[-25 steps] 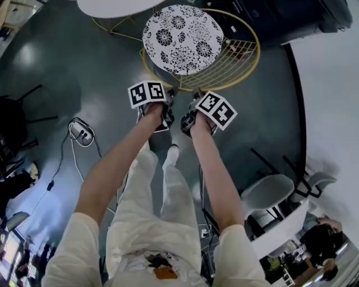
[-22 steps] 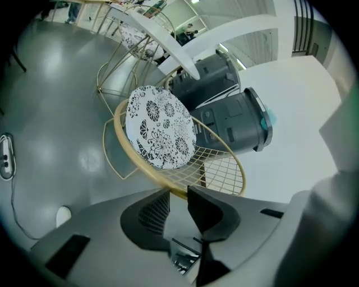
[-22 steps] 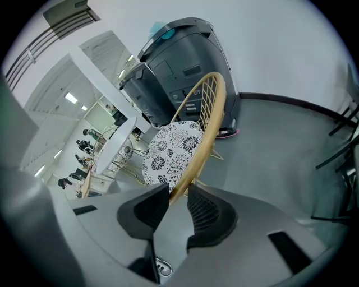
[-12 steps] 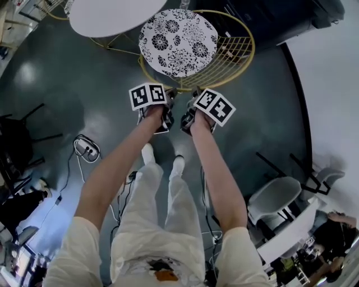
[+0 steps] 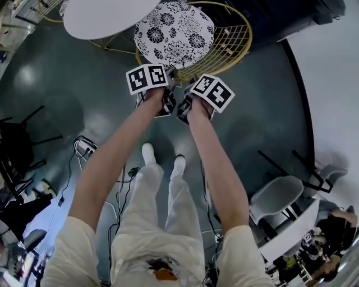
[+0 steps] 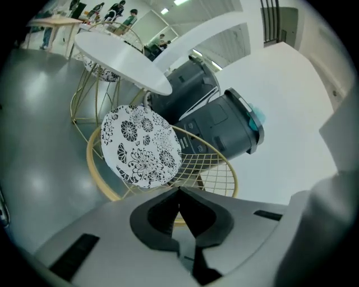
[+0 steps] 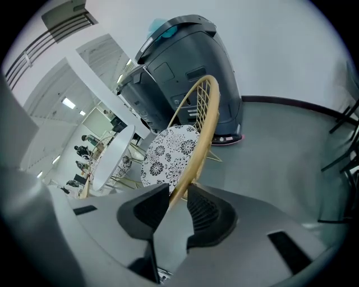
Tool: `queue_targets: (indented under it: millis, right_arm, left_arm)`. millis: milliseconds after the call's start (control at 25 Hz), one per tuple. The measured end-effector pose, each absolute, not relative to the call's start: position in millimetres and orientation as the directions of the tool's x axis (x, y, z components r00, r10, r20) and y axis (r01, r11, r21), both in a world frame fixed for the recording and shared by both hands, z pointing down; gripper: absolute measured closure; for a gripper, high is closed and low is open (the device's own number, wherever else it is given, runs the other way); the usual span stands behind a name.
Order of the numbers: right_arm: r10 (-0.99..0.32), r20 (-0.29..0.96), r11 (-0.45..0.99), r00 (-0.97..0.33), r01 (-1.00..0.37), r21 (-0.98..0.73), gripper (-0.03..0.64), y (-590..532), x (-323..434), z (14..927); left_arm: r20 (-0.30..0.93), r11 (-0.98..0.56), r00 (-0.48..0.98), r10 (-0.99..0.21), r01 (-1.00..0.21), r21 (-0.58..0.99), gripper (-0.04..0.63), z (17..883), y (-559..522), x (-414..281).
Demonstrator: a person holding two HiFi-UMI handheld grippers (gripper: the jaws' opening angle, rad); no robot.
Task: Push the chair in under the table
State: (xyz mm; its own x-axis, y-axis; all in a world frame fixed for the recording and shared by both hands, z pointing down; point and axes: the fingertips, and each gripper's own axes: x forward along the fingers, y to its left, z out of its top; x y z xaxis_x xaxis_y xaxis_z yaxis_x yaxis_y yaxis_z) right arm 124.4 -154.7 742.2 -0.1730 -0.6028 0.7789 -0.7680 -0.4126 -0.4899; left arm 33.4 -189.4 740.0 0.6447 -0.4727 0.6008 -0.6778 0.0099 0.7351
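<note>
The chair has a yellow wire frame (image 5: 244,40) and a round black-and-white flowered cushion (image 5: 174,33). It stands in front of me, its cushion edge beside the white round table (image 5: 106,17). Both grippers are at the near rim of the backrest. My left gripper (image 5: 170,96) has just been closing. Its jaws (image 6: 179,193) now meet with nothing between them, and the yellow rim shows just behind the tips. My right gripper (image 5: 184,102) has the yellow rim (image 7: 199,129) running between its pads (image 7: 178,193), which are shut on it.
A large dark grey machine (image 6: 219,123) stands just beyond the chair by the white wall. A power strip with cables (image 5: 84,147) lies on the floor to my left. A grey chair (image 5: 275,193) and black chair legs (image 5: 291,165) are at the right, and more yellow-framed chairs lie beyond the table.
Both grippers and the chair have moved away from me toward the white table, whose top now reaches the cushion's edge. My feet have stepped forward.
</note>
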Motion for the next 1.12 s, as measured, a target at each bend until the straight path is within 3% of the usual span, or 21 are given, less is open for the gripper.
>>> queue_targets:
  millis: [640,880,1120]
  right_arm:
    - [-0.613,0.779,-0.413,-0.135,-0.785,-0.461,0.514,-115,138,728]
    - [-0.685,0.709,-0.166,-0.171,-0.910,-0.380,0.515,-75,133,661]
    - [-0.780,0.581,0.023,-0.233,-0.938,-0.346,0.532,-29,129,587]
  left_arm:
    - [0.697,-0.062,0.555,-0.454,-0.800,0.597,0.586,726,-124,2]
    - [0.694,-0.197,0.516,-0.503,-0.850,0.489,0.587,666,-85,-8]
    - [0.645,-0.224,0.476,-0.597,-0.872,0.436,0.588,604,-33,-5]
